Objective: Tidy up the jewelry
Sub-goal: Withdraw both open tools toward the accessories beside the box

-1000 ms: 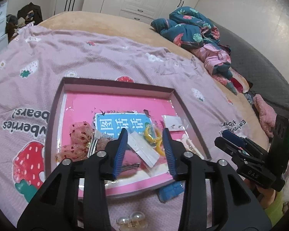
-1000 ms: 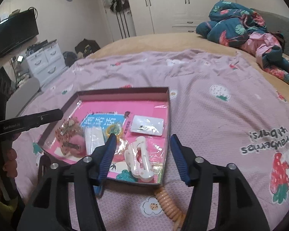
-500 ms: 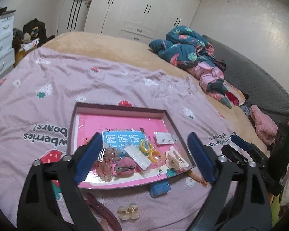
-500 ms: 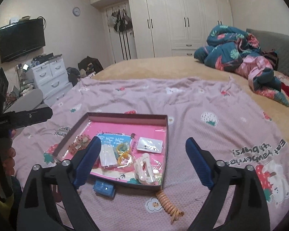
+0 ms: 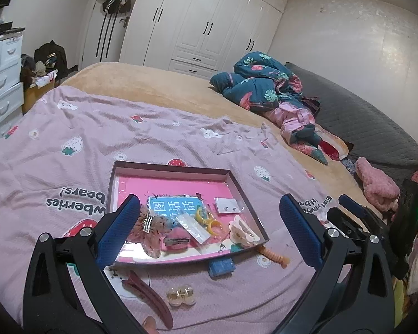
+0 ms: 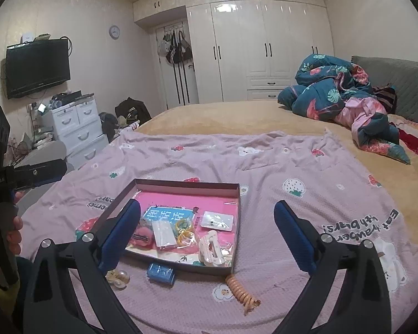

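Both hand-held grippers, left [image 5: 206, 228] and right [image 6: 206, 233], hover wide open and empty above the tray [image 5: 237, 183] on the bed. Loose pieces lie just before it: clip [image 5: 150, 295], coil [image 6: 241, 292], blue box [image 6: 161, 273]. Best to lower one gripper squarely over a single piece.

Cloth bedspread, cardboard tray

Matt woven bedspread [image 5: 181, 144]; tray [image 5: 112, 183] lined with glossy pink film; coiled plastic hair tie [image 6: 241, 292] looks smooth.

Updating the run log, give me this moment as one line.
left gripper: open, empty | right gripper: open, empty | tray: part filled | outside tray: blue box, coil tie, maroon clip
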A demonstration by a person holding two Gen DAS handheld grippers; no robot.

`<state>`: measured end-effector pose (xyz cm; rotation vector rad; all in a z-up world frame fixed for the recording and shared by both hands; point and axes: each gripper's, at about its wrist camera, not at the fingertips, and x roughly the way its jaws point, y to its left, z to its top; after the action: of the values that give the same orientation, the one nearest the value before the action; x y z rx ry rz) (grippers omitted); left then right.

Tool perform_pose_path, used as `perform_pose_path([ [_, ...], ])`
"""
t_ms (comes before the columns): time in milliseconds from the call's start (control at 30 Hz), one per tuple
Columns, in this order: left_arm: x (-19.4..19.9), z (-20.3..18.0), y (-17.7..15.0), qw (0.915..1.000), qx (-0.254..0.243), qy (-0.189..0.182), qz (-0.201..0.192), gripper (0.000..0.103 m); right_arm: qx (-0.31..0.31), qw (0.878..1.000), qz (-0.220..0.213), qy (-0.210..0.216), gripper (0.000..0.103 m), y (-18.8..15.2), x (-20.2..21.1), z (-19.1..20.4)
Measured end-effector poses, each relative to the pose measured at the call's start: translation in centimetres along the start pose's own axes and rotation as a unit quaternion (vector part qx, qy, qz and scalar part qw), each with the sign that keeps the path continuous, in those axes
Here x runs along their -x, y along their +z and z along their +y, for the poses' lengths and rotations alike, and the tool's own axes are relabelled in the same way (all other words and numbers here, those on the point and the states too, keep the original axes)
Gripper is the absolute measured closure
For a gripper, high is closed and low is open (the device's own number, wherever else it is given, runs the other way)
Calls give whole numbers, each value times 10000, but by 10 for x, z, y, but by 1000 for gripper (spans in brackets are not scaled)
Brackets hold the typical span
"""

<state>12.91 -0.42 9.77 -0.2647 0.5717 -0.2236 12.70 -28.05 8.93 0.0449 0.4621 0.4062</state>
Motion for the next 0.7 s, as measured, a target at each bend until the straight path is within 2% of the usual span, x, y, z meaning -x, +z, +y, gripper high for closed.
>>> perform_pose_path([
  [400,15,-9,-14,9995,-295,143,-9,9,158,9999,16,-63,7,-8,22,6],
  [700,20,-9,-33,9987,-429,215,164,9,225,9996,171,-48,6,-21,30,11],
])
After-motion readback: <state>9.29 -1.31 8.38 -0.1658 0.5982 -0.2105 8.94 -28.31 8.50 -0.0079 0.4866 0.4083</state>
